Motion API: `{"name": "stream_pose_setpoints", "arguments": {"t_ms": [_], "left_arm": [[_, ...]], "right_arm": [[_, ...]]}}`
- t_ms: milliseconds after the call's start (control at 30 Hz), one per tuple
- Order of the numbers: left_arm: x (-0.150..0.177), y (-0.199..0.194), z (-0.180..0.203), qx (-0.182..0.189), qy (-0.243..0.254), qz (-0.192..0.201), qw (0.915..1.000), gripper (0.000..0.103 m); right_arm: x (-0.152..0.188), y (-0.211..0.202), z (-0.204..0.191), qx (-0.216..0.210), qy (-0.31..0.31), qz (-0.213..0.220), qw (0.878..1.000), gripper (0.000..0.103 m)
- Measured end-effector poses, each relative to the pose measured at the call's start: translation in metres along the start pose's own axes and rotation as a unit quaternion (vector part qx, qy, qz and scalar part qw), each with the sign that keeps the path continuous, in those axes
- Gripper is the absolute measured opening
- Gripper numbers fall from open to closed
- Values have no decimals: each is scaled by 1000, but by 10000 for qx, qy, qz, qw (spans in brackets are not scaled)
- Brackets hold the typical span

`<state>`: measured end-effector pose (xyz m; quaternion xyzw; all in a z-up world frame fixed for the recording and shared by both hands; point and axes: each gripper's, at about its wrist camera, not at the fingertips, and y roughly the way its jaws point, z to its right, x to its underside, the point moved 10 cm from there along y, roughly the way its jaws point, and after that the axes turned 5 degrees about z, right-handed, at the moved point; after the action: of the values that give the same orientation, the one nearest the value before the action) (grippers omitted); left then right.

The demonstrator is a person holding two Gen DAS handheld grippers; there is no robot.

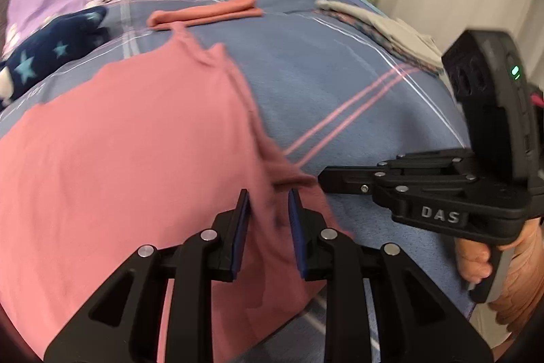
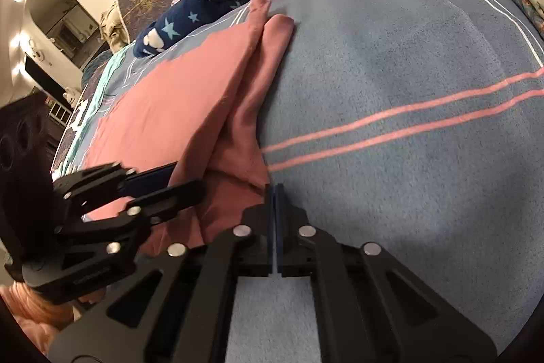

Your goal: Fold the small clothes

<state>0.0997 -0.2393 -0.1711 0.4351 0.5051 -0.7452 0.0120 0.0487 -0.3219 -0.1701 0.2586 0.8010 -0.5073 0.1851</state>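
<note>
pink cotton garment (image 1: 129,159) flat on blue striped blanket (image 1: 340,84) | left gripper (image 1: 268,210) angled down, fingers clamping its hem | right gripper (image 2: 275,193) closed, empty

Left tool (image 1: 268,203) clamping cloth; right tool (image 2: 274,189) shut.

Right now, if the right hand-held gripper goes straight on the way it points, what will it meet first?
Probably the blue blanket. The right hand-held gripper is shut, tips beside the pink garment edge, pointing down at bare blanket; depth is unclear.

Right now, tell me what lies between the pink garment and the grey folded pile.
Only bare blue blanket with pink stripes separates the pink garment from the grey folded pile; the left wrist view shows it.
</note>
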Motion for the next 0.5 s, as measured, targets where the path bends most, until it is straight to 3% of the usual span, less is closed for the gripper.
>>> {"name": "stream_pose_setpoints", "arguments": {"t_ms": [133,267,500], "left_arm": [[-1,11,8,-7,225,-26,9997,25],[0,11,6,73,174,23,9998,24],[5,10,6,180,101,143,9997,24]], "right_arm": [[-18,-15,11,-70,180,89,9998,5],[-58,-16,17,-57,167,227,9996,5],[-122,40,22,-129,393,-138,9990,13]]}}
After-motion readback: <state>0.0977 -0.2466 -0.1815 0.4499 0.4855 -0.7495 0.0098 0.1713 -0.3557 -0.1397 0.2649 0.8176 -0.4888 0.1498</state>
